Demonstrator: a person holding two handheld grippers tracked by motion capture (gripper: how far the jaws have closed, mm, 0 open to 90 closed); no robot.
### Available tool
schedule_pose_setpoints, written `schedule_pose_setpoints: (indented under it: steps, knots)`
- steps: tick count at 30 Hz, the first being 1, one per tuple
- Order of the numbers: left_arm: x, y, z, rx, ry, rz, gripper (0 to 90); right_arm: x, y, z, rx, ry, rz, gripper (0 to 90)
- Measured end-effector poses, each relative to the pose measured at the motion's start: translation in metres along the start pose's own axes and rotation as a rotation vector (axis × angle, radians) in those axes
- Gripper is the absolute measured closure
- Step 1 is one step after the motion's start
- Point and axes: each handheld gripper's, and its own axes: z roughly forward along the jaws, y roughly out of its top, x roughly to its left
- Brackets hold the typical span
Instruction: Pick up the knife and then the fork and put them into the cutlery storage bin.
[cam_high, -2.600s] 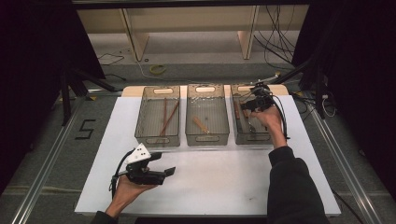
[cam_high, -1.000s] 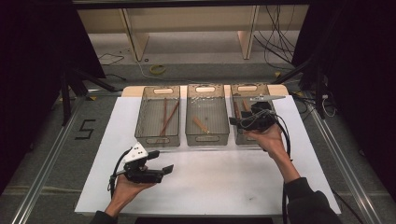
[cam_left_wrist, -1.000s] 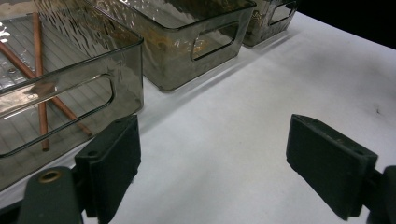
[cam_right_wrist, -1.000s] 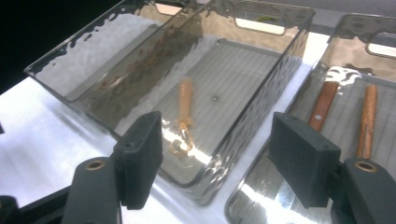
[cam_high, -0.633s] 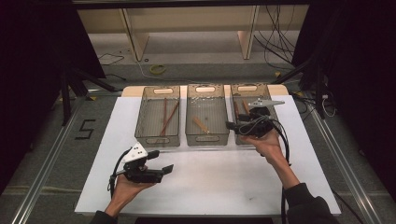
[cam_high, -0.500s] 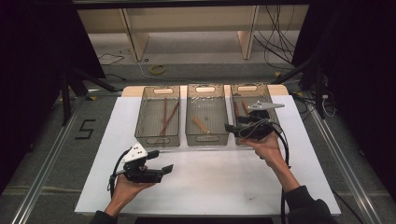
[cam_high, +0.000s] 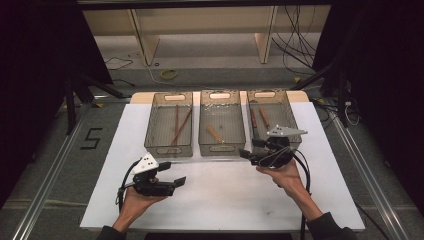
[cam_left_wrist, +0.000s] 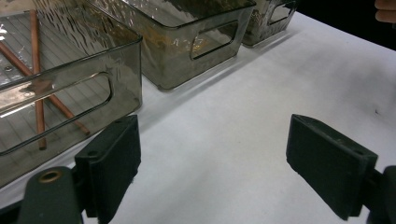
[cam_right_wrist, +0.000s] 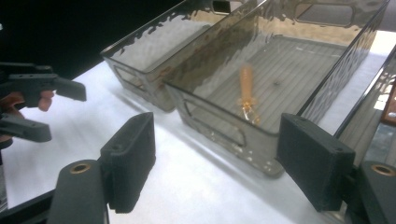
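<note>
Three smoky clear bins stand in a row on the white table (cam_high: 225, 200). The left bin (cam_high: 169, 145) holds two long brown sticks (cam_high: 176, 125). A short orange stick (cam_high: 215, 132) (cam_right_wrist: 246, 88) lies in the middle bin (cam_high: 221, 147). Two short brown sticks (cam_high: 259, 118) rest in the right bin (cam_high: 292, 120). My right gripper (cam_high: 248, 149) (cam_right_wrist: 224, 158) hangs at the front of the right bin and points left; its jaws have just been opening, open with nothing between them. My left gripper (cam_high: 172, 172) (cam_left_wrist: 219, 163) stands open and empty over the table before the left bin.
The bins' front walls (cam_left_wrist: 70, 88) (cam_right_wrist: 219, 126) rise close ahead of both grippers. In the right gripper view the left gripper (cam_right_wrist: 42, 102) shows at the left edge. Bare white table lies between the two hands. Shelving and cables (cam_high: 300, 45) sit beyond the table.
My right gripper has come back from over the right bin toward the person and a little left and down, to the bin's front wall. The left gripper has stayed put.
</note>
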Motion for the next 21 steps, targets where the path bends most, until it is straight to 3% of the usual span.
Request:
schedule_pose_setpoints:
  steps: [8,18,21]
  knots:
    - [0.001,0.001,0.000,-0.002,-0.011,-0.007,17.3,0.006,-0.018,-0.010,-0.013,0.024,0.000,27.5]
    - [0.000,0.000,-0.001,-0.008,-0.020,-0.009,17.3,0.006,-0.038,-0.026,-0.060,0.009,-0.005,26.1]
    - [0.000,0.000,-0.001,-0.009,-0.024,-0.014,17.3,0.006,-0.043,-0.031,-0.071,0.018,0.014,26.0]
